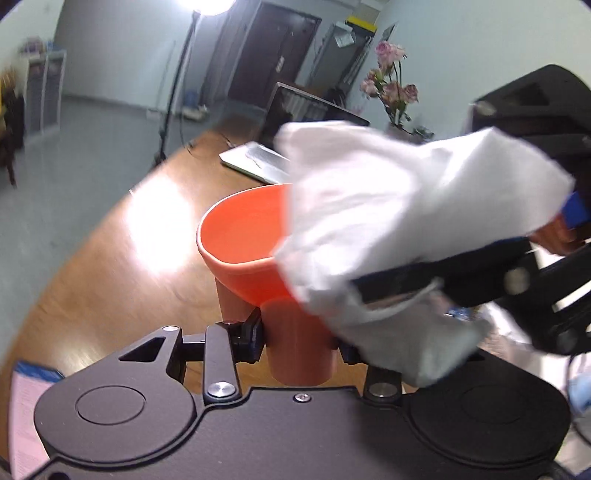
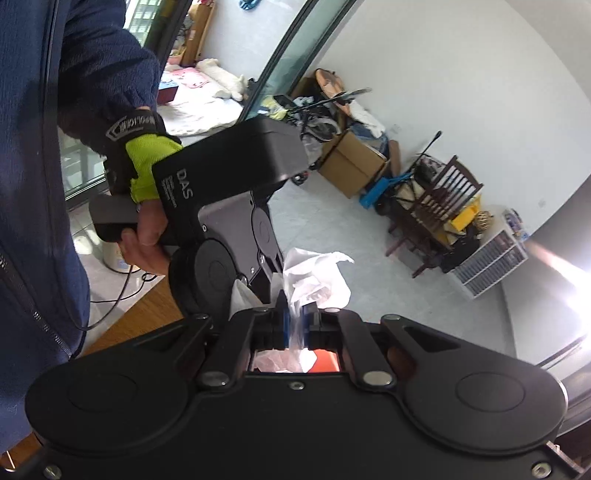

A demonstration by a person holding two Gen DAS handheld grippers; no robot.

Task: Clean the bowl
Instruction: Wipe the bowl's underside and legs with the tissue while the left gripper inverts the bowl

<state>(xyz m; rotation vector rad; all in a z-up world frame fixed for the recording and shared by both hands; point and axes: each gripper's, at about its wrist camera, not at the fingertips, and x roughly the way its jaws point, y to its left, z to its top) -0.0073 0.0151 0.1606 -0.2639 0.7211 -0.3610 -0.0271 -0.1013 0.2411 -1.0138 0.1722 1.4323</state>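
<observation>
The left gripper (image 1: 295, 334) has its jaws clamped on a bowl stem, while the right gripper (image 2: 294, 325) pinches a cloth.

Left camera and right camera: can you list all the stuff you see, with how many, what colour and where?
bowl: one, orange, on a foot held in the left gripper, above the table
cloth: one, white, draped over the bowl's right side, pinched in the right gripper
table: one, brown wood, under the bowl
laptop: one, silver, open on the far part of the table
flowers: one bunch, pink, behind the laptop
lamp: one, bright white, on a stand at the back
chair: one, dark wood, by the white wall
box: one, brown cardboard, on the floor
left gripper: one, black, shut on the bowl's foot
right gripper: one, black, shut on the cloth
left hand: one, in a black-and-yellow glove, holding the left gripper
</observation>
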